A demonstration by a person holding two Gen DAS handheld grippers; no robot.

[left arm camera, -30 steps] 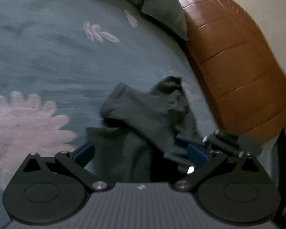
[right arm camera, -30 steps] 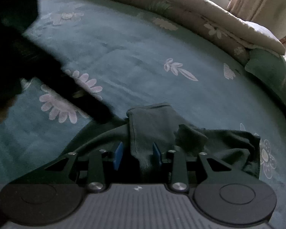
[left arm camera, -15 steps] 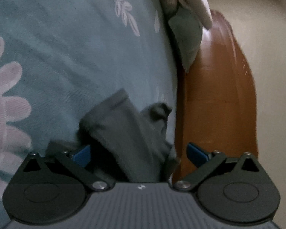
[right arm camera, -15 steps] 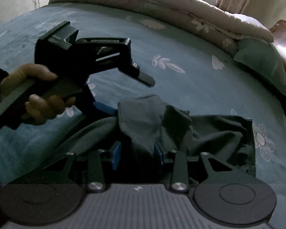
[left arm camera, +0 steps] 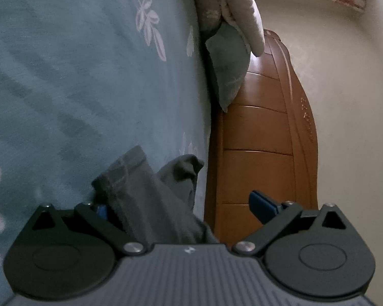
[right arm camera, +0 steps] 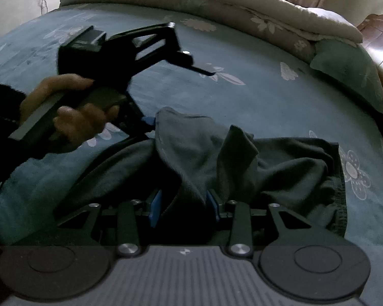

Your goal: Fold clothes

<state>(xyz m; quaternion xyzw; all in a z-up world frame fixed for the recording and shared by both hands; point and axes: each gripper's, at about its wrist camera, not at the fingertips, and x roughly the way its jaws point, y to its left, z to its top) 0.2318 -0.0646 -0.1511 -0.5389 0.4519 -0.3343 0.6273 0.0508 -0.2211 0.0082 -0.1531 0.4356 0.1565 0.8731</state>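
Left tongs (left arm camera: 181, 206) wide open, dark garment (right arm camera: 242, 163) lying between them. Right tongs (right arm camera: 183, 204) partly closed, gripping a garment fold on the bed (right arm camera: 268, 102).

Your garment (right arm camera: 280, 168) lies bunched on the bed (right arm camera: 255, 102), at its near edge, spreading right from the centre. One raised fold stands between the fingers of your right gripper (right arm camera: 183, 204). Your left gripper (right arm camera: 166, 97) sits left of the garment, its fingers spread either side of the fold's far-left edge, with your hand (right arm camera: 69, 112) behind it. The rolled quilt (right arm camera: 191, 2) runs along the bed's far side. The pillow (right arm camera: 349, 71) rests at the far right, just below the quilt's end. The headboard (left arm camera: 263, 137) stands past the bed's right edge, against the wall (left arm camera: 344, 76).
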